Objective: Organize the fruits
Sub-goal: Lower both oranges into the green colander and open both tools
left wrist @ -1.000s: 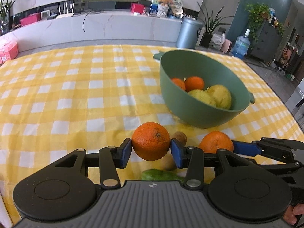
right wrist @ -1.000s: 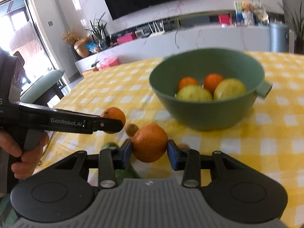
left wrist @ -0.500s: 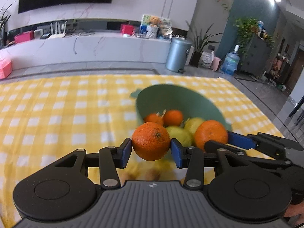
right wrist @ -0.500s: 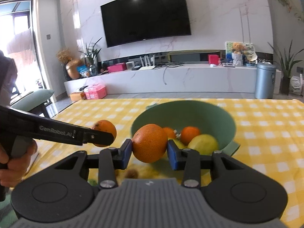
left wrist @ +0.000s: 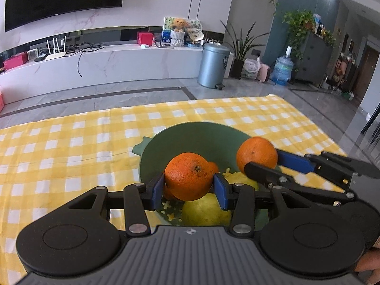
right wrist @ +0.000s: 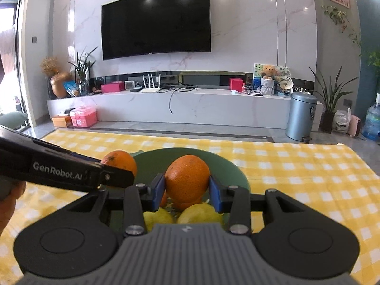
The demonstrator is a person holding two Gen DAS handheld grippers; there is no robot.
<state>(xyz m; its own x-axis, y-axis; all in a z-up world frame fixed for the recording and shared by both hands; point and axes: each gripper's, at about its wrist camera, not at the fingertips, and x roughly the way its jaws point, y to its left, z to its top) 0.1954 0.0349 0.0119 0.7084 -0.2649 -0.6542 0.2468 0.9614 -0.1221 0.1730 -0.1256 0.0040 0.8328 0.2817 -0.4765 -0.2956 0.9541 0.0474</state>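
A: What is each tool carrying?

B: The left tool [left wrist: 189, 187] has its blue pads clamped on either side of an orange [left wrist: 188, 176], gripped across its widest part so it cannot roll out. The right tool [right wrist: 187, 190] holds a second orange [right wrist: 187, 178] the same way.

A: And where are they?

B: Both hang over the green bowl [left wrist: 190, 133], side by side, the right tool reaching in from the right of the left wrist view. The fruit is lifted clear of what already lies inside, I'd say so it can be let go without bumping the rim.

A: What is in the bowl?

B: Yellow-green fruits [left wrist: 206, 210] at the bottom, with bits of smaller orange fruit showing behind the held ones. The bowl sits on the bench under a yellow checked cloth [left wrist: 71, 142].

A: Next step?

B: Probably lowering a little and spreading the pads, one tool at a time, so the oranges settle rather than bounce off the fruit below.
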